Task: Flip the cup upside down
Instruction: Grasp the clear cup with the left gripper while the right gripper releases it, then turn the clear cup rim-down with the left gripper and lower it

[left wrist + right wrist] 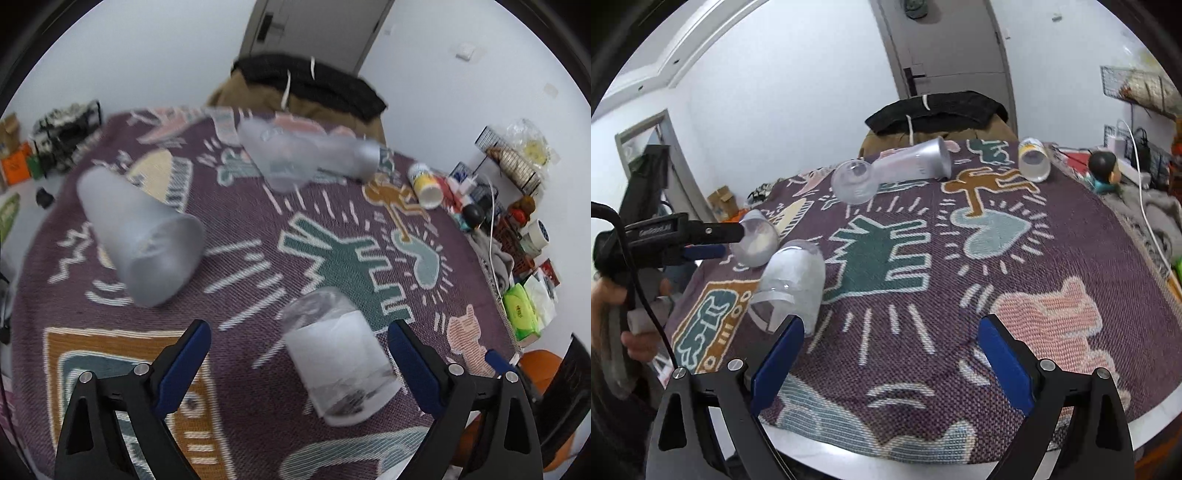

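Several frosted clear plastic cups lie on their sides on the patterned purple cloth [258,280]. The nearest cup [340,362] lies between my left gripper's open fingers [299,343], nearer the right one, not held. It also shows in the right wrist view [794,284], at that gripper's left finger. A second cup [140,232] lies to the left, also in the right view [757,240]. Two more [280,155] [347,155] lie at the far edge. My right gripper [890,343] is open and empty over the near cloth. The left gripper appears there too [731,240].
A yellow-and-white cup [426,186] lies at the far right of the cloth. Clutter of boxes, tape and a tissue pack [521,314] lines the right table edge. A chair with dark clothing [938,110] stands behind the table. A round toy figure [1102,170] sits at far right.
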A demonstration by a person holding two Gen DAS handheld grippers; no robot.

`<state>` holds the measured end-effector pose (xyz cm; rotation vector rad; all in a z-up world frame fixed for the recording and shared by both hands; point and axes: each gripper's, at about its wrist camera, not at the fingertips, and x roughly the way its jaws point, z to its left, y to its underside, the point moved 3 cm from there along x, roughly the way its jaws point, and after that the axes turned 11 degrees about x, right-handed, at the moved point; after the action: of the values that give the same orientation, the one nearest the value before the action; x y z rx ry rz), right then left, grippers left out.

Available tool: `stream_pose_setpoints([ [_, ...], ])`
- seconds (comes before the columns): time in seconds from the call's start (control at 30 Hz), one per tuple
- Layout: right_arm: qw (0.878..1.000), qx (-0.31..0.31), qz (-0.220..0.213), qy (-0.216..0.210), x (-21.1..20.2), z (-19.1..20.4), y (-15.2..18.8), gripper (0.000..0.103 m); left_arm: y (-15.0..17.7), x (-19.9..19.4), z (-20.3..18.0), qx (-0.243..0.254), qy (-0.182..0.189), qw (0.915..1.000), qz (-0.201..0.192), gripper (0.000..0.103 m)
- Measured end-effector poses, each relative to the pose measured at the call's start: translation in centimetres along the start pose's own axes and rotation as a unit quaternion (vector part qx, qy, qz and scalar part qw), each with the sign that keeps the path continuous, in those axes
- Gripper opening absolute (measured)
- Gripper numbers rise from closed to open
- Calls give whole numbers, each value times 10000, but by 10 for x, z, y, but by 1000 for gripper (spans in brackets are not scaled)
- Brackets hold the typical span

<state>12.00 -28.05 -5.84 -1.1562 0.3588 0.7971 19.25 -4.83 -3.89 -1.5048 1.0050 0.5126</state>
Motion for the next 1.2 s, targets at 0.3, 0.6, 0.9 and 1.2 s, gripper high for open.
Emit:
stream_pose_setpoints([
  [0.3, 9995, 300, -3, 16, 7, -23, 1, 96, -14, 41, -1, -413, 264, 9949, 887, 90],
  [0.6, 9993, 361, -42, 36, 10, -29, 2, 96, -24, 72, -6, -453, 65, 9867, 1560, 90],
  [0.9, 9993, 371, 9, 50, 13, -35, 4, 96, -21, 103, -2, -652, -199, 9711, 2288, 80],
  [1.2, 9982, 582, 115, 128, 17, -51, 4, 96, -26, 92, 0, -660, -382, 9736, 2153, 67],
])
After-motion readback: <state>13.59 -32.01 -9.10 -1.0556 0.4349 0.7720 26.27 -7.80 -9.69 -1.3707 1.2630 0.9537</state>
